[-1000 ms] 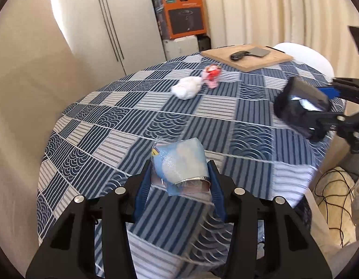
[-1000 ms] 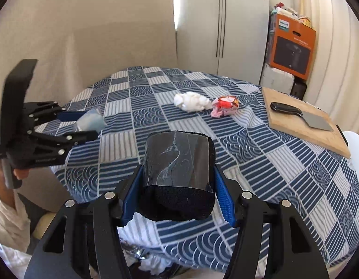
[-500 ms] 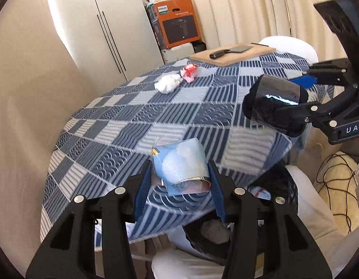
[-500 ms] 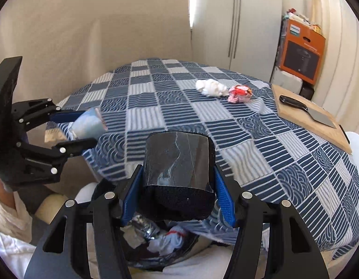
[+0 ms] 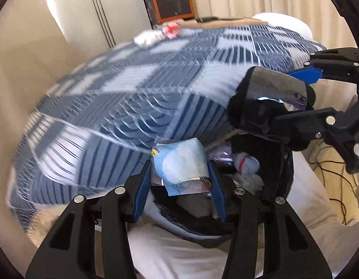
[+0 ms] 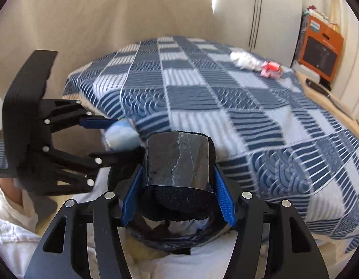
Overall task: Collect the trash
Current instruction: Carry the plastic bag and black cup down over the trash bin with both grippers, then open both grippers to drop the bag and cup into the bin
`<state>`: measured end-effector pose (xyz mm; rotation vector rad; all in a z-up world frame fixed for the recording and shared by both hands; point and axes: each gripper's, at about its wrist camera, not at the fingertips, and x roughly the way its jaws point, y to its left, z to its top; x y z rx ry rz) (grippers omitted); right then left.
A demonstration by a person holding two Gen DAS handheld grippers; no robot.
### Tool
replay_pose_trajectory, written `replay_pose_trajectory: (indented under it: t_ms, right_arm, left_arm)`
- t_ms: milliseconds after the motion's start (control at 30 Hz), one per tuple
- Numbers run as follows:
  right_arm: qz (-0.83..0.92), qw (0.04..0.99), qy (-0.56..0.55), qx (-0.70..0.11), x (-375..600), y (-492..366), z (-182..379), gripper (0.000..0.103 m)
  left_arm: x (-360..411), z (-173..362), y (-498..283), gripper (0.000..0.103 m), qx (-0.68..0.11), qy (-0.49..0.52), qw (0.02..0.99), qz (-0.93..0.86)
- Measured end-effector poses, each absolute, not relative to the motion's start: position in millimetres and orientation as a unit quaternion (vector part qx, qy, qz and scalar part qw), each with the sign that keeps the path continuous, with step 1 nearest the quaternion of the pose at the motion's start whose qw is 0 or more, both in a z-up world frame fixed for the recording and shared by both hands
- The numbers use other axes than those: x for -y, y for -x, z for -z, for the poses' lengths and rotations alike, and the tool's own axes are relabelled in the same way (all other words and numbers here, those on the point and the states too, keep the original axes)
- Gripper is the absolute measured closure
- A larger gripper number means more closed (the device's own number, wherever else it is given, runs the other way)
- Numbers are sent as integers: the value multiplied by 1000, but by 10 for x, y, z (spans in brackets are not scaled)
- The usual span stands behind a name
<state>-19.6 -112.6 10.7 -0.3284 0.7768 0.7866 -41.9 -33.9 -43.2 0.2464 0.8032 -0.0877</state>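
My left gripper (image 5: 179, 174) is shut on a light blue plastic wrapper (image 5: 180, 162) and holds it over the rim of a black trash bag (image 5: 267, 200) below the table edge. My right gripper (image 6: 177, 190) is shut on a black packet with clear film (image 6: 177, 162), also above the bag (image 6: 170, 241). The left gripper (image 6: 123, 137) shows in the right wrist view with the blue wrapper (image 6: 120, 137); the right gripper's packet (image 5: 270, 102) shows in the left wrist view. A white crumpled tissue (image 6: 243, 59) and a red wrapper (image 6: 271, 68) lie on the far table.
The round table (image 6: 226, 121) has a blue patterned cloth. A wooden cutting board with a knife (image 6: 318, 88) sits at its far right. The bag holds white and red trash (image 5: 246, 165). An orange box (image 6: 323, 51) and white cabinets stand behind. Cables (image 5: 330, 162) lie on the floor.
Both grippers have pulled back off the table and dropped toward the black trash bag, still holding their items. The table now sits higher and farther in both views.
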Motion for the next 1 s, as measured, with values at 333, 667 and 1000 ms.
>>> replay_pose_trajectory:
  t_ms: [333, 667, 1000]
  right_arm:
    - [-371, 815, 162, -414, 1062, 121, 409, 48]
    - [-368, 799, 172, -443, 961, -30, 713, 48]
    - [-355, 810, 169, -435, 1040, -76, 742, 26]
  left_arm:
    - [415, 927, 339, 55, -441, -107, 889, 59]
    - [393, 1183, 189, 55, -479, -102, 869, 72]
    - [460, 1237, 215, 20, -470, -116, 872, 74]
